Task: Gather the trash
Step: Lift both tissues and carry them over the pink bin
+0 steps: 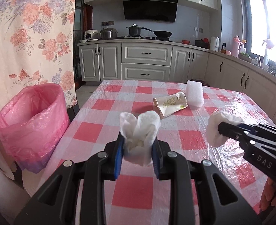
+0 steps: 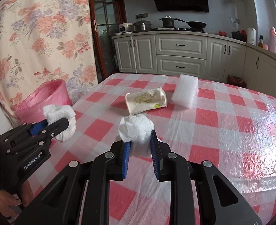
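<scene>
My left gripper point(image 1: 138, 146) is shut on a crumpled white tissue point(image 1: 140, 129), held above the red-and-white checked tablecloth point(image 1: 130, 193). My right gripper point(image 2: 140, 140) is shut on a second white tissue wad point(image 2: 136, 126). Each gripper shows in the other's view: the right gripper point(image 1: 220, 128) with its wad point(image 1: 215, 129) at the right, the left gripper point(image 2: 67, 121) with its tissue point(image 2: 63, 115) at the left. A bin lined with a pink bag point(image 1: 31, 120) stands off the table's left edge, also the pink bag point(image 2: 44, 97). A crushed paper cup point(image 1: 170, 104) and a white foam block point(image 1: 194, 93) lie farther back.
A floral curtain point(image 1: 31, 37) hangs behind the bin. Kitchen cabinets point(image 1: 147, 61) with a stove and pots line the far wall. A hand point(image 2: 4, 200) grips the left tool's handle. The paper cup point(image 2: 147, 101) and foam block point(image 2: 184, 91) lie mid-table.
</scene>
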A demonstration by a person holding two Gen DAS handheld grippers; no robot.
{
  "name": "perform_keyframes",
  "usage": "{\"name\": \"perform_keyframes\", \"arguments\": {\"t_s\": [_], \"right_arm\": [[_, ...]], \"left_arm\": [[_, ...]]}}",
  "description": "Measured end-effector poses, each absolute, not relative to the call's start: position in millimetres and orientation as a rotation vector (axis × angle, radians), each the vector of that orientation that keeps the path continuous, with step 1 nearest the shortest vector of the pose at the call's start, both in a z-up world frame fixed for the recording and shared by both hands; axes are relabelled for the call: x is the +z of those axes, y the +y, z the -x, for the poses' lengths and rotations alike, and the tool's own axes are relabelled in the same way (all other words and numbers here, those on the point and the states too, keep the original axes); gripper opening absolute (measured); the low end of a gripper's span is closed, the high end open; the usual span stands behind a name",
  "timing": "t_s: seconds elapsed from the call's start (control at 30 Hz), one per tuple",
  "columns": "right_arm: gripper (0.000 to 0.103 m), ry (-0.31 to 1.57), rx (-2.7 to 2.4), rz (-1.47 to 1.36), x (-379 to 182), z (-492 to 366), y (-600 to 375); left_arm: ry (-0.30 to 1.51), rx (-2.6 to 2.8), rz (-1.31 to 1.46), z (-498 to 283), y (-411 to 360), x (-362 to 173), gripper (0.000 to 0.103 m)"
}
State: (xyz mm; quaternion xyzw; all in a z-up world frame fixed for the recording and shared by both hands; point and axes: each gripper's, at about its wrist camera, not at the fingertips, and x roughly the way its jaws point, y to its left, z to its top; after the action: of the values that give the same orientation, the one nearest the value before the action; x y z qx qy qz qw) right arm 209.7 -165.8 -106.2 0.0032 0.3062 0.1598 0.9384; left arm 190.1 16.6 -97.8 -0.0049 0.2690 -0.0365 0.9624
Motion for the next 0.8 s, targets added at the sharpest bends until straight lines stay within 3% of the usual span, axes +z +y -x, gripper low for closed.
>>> {"name": "perform_keyframes", "arguments": {"t_s": [0.8], "right_arm": [[0.023, 0.540, 0.491, 0.073, -73.2, -172.8, -100.1]], "left_arm": [[0.424, 0.061, 0.008, -130.7, 83.5, -68.2, 0.027]]}}
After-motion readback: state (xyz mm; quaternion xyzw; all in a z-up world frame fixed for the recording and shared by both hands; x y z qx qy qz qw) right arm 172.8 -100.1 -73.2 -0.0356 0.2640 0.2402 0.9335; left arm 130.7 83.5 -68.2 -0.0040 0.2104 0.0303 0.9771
